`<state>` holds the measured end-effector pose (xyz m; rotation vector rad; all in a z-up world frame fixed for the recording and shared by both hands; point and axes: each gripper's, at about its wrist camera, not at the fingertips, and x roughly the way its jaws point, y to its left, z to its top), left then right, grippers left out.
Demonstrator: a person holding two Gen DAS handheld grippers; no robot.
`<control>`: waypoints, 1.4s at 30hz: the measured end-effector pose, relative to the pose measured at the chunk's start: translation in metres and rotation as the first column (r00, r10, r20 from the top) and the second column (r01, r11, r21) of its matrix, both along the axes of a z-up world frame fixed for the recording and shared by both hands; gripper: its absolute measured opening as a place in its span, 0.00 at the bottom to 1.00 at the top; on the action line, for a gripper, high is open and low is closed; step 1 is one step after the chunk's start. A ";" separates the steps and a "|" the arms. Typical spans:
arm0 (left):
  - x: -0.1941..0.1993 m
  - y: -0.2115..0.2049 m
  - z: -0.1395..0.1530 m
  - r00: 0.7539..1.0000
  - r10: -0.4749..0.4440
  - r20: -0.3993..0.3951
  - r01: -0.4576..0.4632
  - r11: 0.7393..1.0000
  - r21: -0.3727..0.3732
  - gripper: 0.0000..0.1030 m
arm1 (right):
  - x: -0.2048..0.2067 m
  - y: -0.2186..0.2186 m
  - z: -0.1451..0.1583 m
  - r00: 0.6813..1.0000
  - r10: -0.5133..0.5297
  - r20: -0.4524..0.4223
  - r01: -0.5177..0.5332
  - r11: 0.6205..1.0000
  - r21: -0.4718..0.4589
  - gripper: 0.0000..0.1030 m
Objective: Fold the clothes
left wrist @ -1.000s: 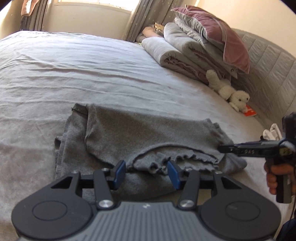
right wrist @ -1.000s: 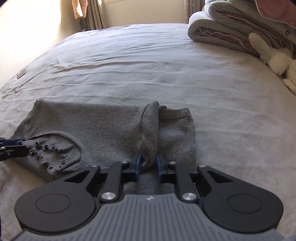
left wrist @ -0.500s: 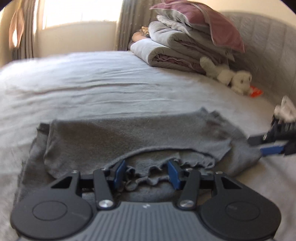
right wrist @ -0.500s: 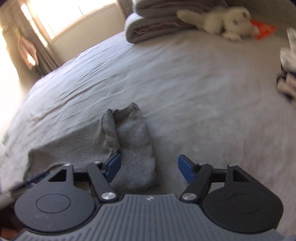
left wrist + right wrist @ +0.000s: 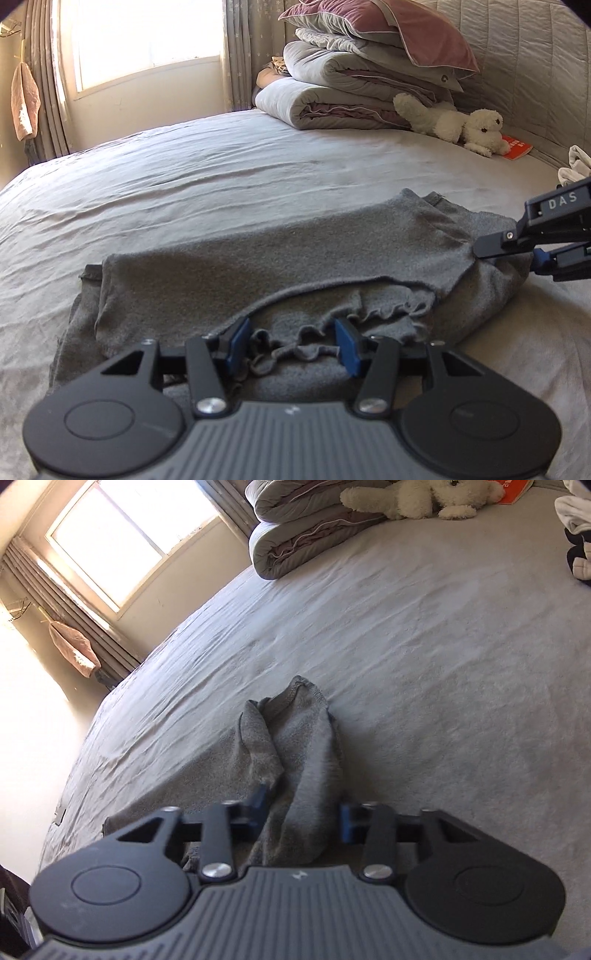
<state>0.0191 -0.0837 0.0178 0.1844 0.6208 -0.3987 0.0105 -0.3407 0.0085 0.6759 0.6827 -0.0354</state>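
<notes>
Garment: grey knit top (image 5: 280, 266); folded lengthwise, frilled hem up; lying on bed sheet (image 5: 221, 177)
Left gripper (image 5: 291, 345): jaws spread around frilled hem
Right gripper (image 5: 303, 812): just been closing around bunched end; whether pressing, cannot tell

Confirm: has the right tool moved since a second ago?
Yes, the right tool rolled clockwise: the window now slants in its view. Its jaws, just closing, straddle the grey garment's end.
</notes>
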 end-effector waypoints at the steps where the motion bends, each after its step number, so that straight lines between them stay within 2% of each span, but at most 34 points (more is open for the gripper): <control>1: 0.000 0.000 0.000 1.000 0.000 0.000 0.000 1.000 0.002 0.50 | 0.001 0.001 0.000 1.000 -0.006 0.004 0.006 1.000 0.001 0.31; 3: 0.000 -0.001 0.001 1.000 -0.001 0.001 0.001 1.000 0.005 0.50 | 0.001 0.000 0.003 0.999 -0.025 0.027 0.024 0.999 0.025 0.28; 4: -0.001 -0.002 0.001 1.000 -0.001 0.001 0.001 1.000 0.007 0.50 | 0.000 -0.001 0.006 0.999 -0.033 0.041 0.031 0.999 0.036 0.22; 7: -0.001 -0.003 0.001 1.000 -0.001 0.001 0.001 1.000 0.012 0.50 | 0.001 0.000 0.009 0.998 -0.032 0.051 0.030 0.998 0.050 0.24; 9: -0.001 -0.004 0.002 1.000 -0.002 0.002 0.002 1.000 0.015 0.50 | 0.003 -0.001 0.006 0.998 -0.052 0.027 0.050 0.997 0.065 0.31; 10: -0.001 -0.004 0.002 1.000 -0.002 0.002 0.002 1.000 0.017 0.50 | 0.004 -0.003 0.003 0.998 -0.066 0.016 0.064 0.994 0.084 0.47; 11: -0.002 -0.004 0.002 1.000 -0.002 0.002 0.002 1.000 0.017 0.50 | 0.004 -0.006 -0.001 0.997 -0.077 0.011 0.076 0.991 0.111 0.52; 14: -0.002 -0.004 0.002 1.000 -0.001 0.001 0.001 1.000 0.018 0.50 | 0.007 -0.004 -0.003 0.997 -0.073 0.026 0.069 0.990 0.124 0.54; 16: -0.002 -0.005 0.002 1.000 -0.001 0.001 0.001 1.000 0.018 0.50 | 0.011 0.005 0.000 0.998 -0.037 0.041 0.034 0.997 0.072 0.52; 18: -0.002 -0.005 0.002 1.000 -0.001 0.001 0.001 1.000 0.019 0.50 | 0.016 0.016 0.004 0.998 -0.003 0.060 0.002 1.000 0.014 0.23; 19: -0.002 -0.005 0.002 1.000 -0.001 0.001 0.001 1.000 0.019 0.50 | 0.016 0.021 0.008 0.997 0.004 0.075 -0.003 1.000 -0.010 0.19; 21: -0.001 -0.005 0.002 1.000 -0.001 0.000 0.001 1.000 0.018 0.50 | 0.015 0.032 0.020 0.991 0.027 0.133 -0.016 0.997 -0.080 0.19; 23: 0.000 -0.004 0.002 1.000 -0.004 -0.004 0.004 1.000 0.015 0.50 | 0.011 0.050 0.036 0.977 0.078 0.200 -0.037 0.979 -0.203 0.18; 24: 0.000 -0.004 0.002 1.000 -0.005 -0.006 0.005 1.000 0.013 0.50 | 0.009 0.061 0.043 0.968 0.116 0.224 -0.051 0.960 -0.275 0.18; 27: 0.003 0.004 0.007 0.999 -0.030 -0.035 0.029 0.999 -0.019 0.50 | 0.004 0.100 0.055 0.928 0.254 0.273 -0.099 0.874 -0.475 0.18; 29: 0.007 0.020 0.014 0.994 -0.068 -0.083 0.059 0.993 -0.101 0.54 | 0.002 0.118 0.056 0.906 0.313 0.285 -0.116 0.831 -0.545 0.18; 31: 0.011 0.045 0.023 0.985 -0.108 -0.136 0.077 0.973 -0.217 0.57 | 0.003 0.130 0.055 0.887 0.357 0.292 -0.118 0.788 -0.605 0.18; 35: 0.017 0.107 0.043 0.982 -0.063 -0.177 -0.016 0.911 -0.411 0.59 | 0.004 0.145 0.056 0.856 0.419 0.303 -0.134 0.746 -0.652 0.17; 37: 0.023 0.142 0.049 0.977 0.004 -0.213 -0.113 0.858 -0.501 0.61 | 0.003 0.156 0.058 0.836 0.455 0.306 -0.142 0.718 -0.682 0.17; 39: 0.028 0.175 0.050 0.962 0.071 -0.263 -0.215 0.792 -0.571 0.62 | 0.000 0.171 0.060 0.812 0.500 0.301 -0.159 0.685 -0.711 0.17; 41: 0.033 0.203 0.048 0.939 0.131 -0.317 -0.309 0.724 -0.616 0.62 | 0.001 0.191 0.061 0.789 0.542 0.290 -0.190 0.664 -0.723 0.17; 42: 0.035 0.214 0.047 0.927 0.153 -0.342 -0.346 0.700 -0.625 0.62 | 0.002 0.205 0.059 0.776 0.568 0.274 -0.209 0.642 -0.738 0.17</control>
